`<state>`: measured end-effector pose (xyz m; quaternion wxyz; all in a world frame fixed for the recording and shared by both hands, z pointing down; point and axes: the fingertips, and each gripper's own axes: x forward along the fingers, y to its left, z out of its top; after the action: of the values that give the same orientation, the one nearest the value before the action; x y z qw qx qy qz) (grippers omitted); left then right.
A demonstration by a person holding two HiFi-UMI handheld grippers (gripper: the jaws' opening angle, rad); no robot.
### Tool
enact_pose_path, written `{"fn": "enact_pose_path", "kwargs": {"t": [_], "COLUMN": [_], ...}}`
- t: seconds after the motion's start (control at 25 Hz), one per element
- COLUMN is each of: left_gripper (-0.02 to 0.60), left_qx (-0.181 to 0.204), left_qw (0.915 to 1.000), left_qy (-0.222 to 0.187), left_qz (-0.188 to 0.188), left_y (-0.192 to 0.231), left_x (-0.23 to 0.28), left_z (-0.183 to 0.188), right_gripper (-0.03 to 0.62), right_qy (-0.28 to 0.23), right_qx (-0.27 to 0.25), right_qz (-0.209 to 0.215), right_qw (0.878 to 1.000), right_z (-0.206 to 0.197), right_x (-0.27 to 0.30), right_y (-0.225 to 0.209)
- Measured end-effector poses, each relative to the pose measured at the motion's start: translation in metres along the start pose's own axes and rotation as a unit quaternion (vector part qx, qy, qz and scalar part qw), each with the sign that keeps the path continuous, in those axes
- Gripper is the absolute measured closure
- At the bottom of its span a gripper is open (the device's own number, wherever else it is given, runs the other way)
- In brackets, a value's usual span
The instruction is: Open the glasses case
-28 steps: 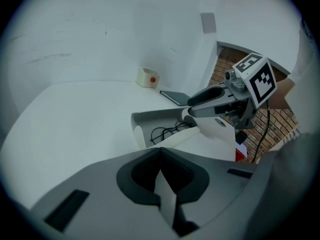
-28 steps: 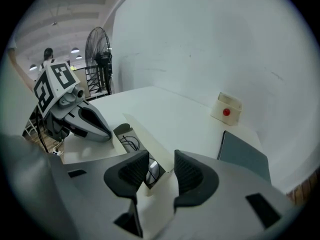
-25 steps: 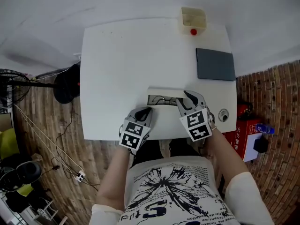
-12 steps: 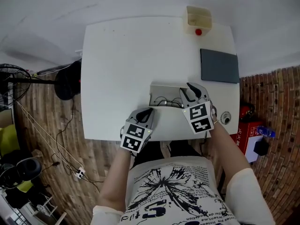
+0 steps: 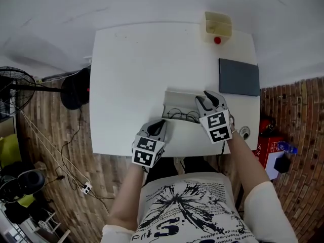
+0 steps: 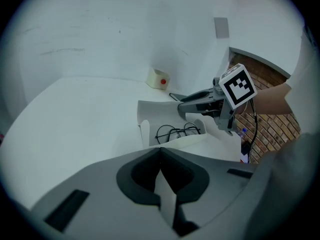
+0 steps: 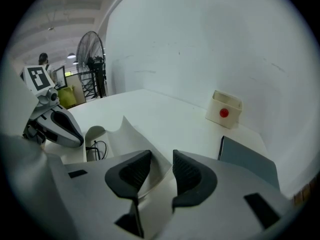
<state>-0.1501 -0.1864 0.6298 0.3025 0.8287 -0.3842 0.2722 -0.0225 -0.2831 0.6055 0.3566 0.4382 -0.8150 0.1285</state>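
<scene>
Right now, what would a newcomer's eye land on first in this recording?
An open white glasses case with black wire-rimmed glasses inside sits near the white table's near edge. The right tongs, jaws just eased wider, hold its raised lid. A red-dotted cream box stands at the far edge.

**Three cameras, one white rectangular table (image 5: 126,75).**
Head view looks steeply down; gripper views look low along their jaws; all share the open white glasses case (image 5: 177,99).

The left tool (image 5: 159,126) and right tool (image 5: 203,102) are grey with dark ribbed pads (image 7: 187,174). Each carries a white cube (image 5: 218,126) of black square markers. The T-shirt (image 5: 187,206) is white with black print.
</scene>
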Motion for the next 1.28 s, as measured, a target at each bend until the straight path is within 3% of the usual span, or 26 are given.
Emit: {"fn": "enact_pose_path", "kwargs": {"t": [0.32, 0.44, 0.68, 0.92, 1.16, 1.28], "left_gripper": [0.568, 0.568, 0.568, 0.568, 0.568, 0.568], "left_qx": [-0.018, -0.001, 0.052, 0.106, 0.169, 0.181], "left_qw": [0.9998, 0.9996, 0.9947, 0.9816, 0.9571, 0.947], "left_qy": [-0.011, -0.028, -0.088, -0.159, -0.235, -0.266], "left_qz": [0.001, 0.002, 0.002, 0.011, 0.004, -0.006], "left_y": [-0.002, -0.007, -0.028, -0.052, -0.082, -0.092], "left_x": [-0.006, -0.014, -0.041, -0.082, -0.13, -0.15], "left_z": [0.008, 0.025, 0.086, 0.148, 0.2, 0.212], "right_gripper": [0.407, 0.418, 0.502, 0.576, 0.579, 0.579], "right_qy": [-0.057, -0.087, -0.15, -0.209, -0.256, -0.277], "right_qx": [0.027, 0.031, 0.054, 0.074, 0.071, 0.059], "right_qz": [0.003, -0.002, -0.012, -0.042, -0.05, -0.049], "right_qw": [0.998, 0.996, 0.987, 0.974, 0.963, 0.958], "right_z": [0.02, 0.033, 0.062, 0.09, 0.108, 0.114], "right_x": [-0.028, -0.048, -0.098, -0.156, -0.201, -0.218], "right_y": [-0.003, -0.006, -0.017, -0.035, -0.044, -0.043]}}
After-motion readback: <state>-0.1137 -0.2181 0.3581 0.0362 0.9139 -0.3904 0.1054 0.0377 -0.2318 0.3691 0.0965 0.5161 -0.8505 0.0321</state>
